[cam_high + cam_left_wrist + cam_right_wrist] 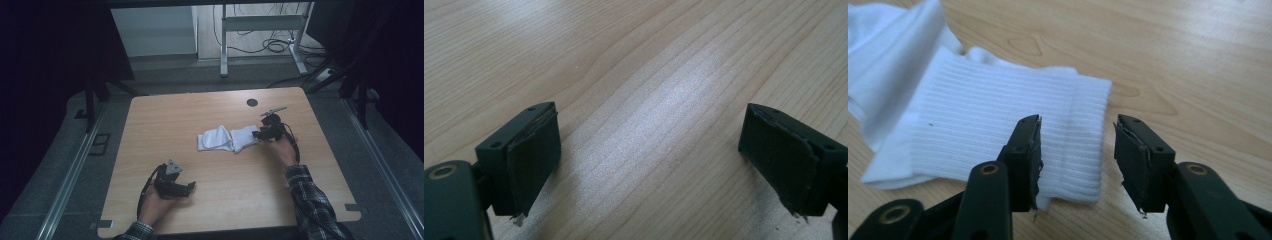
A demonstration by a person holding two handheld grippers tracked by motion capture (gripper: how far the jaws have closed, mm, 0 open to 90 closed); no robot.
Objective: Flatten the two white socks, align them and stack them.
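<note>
Lying near the middle of the wooden bench (165, 125), slightly toward its right half: one white sock (227, 138), loosely folded, ribbed cuff end pointing right. In the high view it may be two socks overlapping; the picture is too small to tell.

Right gripper (1075, 155): held in the right hand (282, 150) at the sock's cuff end. Jaws apart, partway between wide and closed. In the right gripper view one jaw stands over the ribbed cuff, the other just past the cuff's edge above bare wood, so the hem sits in the gap. The pads do not press the fabric.

Left gripper (651, 150): held in the left hand (155, 205) near the bench's front left edge, well apart from the sock. Jaws wide apart, only bare wood grain between them. Grey three-cornered plate on top, cable trailing toward the person.

Other items: dark round hole (252, 102) in the bench top near the far edge; plaid sleeve (310, 200) on the right forearm.
</note>
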